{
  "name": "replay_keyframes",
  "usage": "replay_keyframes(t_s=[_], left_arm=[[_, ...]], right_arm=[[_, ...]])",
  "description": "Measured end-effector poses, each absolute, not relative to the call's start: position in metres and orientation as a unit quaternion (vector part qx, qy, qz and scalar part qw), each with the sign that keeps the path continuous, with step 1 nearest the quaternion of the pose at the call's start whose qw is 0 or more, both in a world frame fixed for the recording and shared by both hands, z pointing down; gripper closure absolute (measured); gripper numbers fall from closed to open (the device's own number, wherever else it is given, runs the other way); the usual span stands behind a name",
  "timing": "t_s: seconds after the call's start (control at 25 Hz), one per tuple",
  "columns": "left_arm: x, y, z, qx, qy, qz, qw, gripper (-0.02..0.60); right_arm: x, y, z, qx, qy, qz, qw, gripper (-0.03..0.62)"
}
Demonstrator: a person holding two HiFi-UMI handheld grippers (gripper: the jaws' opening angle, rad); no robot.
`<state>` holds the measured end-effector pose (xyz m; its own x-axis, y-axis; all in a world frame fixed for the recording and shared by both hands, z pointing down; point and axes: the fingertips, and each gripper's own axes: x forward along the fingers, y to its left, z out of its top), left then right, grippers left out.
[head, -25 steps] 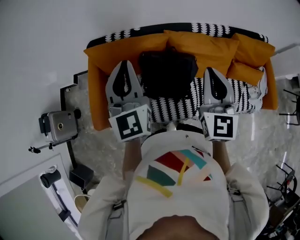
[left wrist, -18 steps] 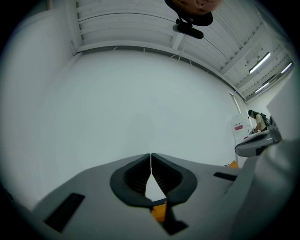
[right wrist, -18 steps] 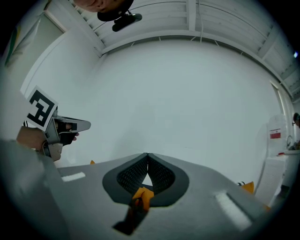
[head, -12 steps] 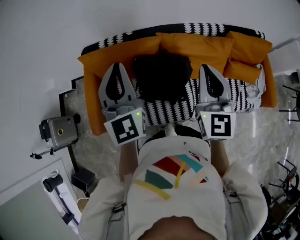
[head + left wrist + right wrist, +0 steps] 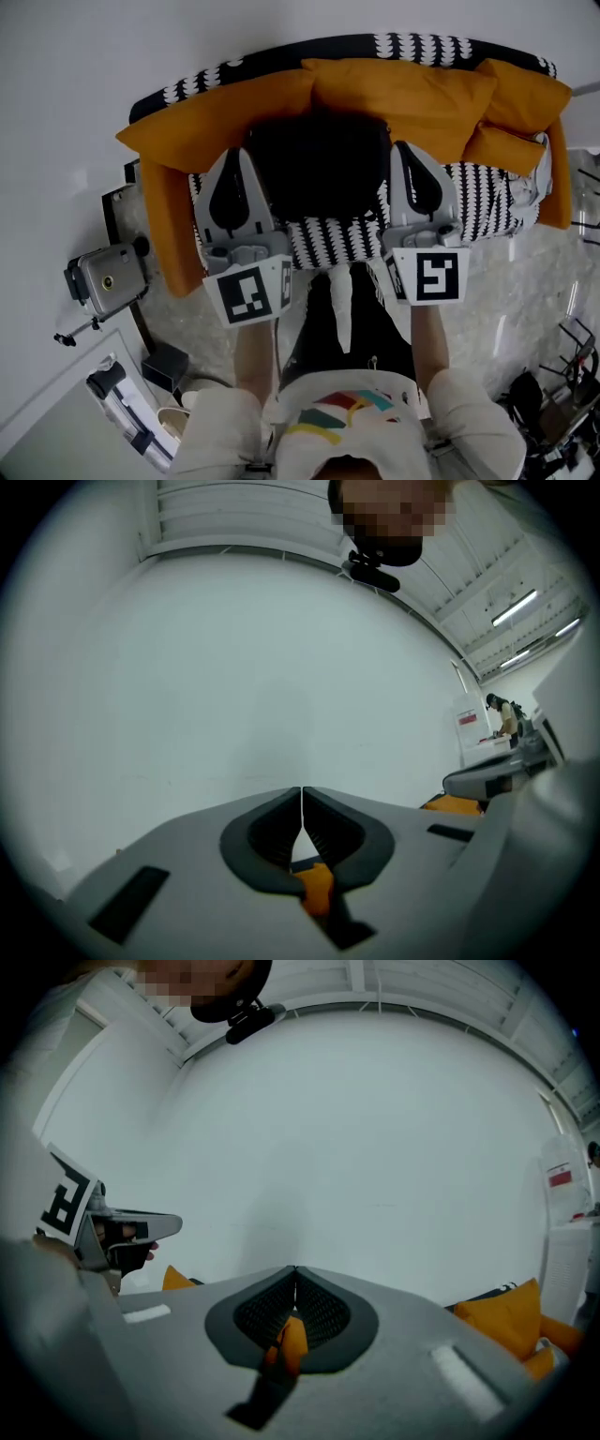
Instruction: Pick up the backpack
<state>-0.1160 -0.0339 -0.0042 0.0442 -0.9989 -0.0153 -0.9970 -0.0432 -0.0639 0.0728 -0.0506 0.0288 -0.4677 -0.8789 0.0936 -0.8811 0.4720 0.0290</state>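
Observation:
A black backpack (image 5: 319,167) sits on the black-and-white patterned sofa (image 5: 483,192), leaning against the orange cushions (image 5: 412,89). In the head view my left gripper (image 5: 234,153) hovers just left of the backpack, and my right gripper (image 5: 413,147) hovers just right of it. Both point level toward the sofa back, with their jaws shut and nothing between them. In the left gripper view the left gripper (image 5: 301,794) faces the white wall, as does the right gripper (image 5: 295,1271) in its own view. Whether either one touches the backpack is not clear.
An orange throw (image 5: 173,230) hangs over the sofa's left arm. A grey camera on a stand (image 5: 105,278) is on the floor at the left, with a black box (image 5: 164,361) below it. White wall lies behind the sofa. Dark stands (image 5: 562,394) crowd the lower right.
Both grippers have sunk and moved forward toward the sofa, from in front of the backpack to either side of it. The sofa and backpack look larger. Jaws stay shut.

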Motion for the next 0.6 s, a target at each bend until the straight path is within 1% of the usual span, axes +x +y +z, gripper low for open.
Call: replay_keyframes(t_s=[0.2, 0.44, 0.6], left_arm=[[-0.123, -0.038, 0.087, -0.72, 0.694, -0.028, -0.009, 0.565], [-0.117, -0.03, 0.168, -0.709, 0.701, -0.055, -0.048, 0.565], [-0.107, -0.013, 0.214, -0.72, 0.688, -0.073, -0.049, 0.565]], right_arm=[[0.059, -0.053, 0.092, 0.495, -0.866, 0.059, 0.038, 0.589], [0.065, -0.048, 0.183, 0.509, -0.853, 0.091, 0.069, 0.589], [0.06, -0.022, 0.233, 0.51, -0.849, 0.099, 0.095, 0.589]])
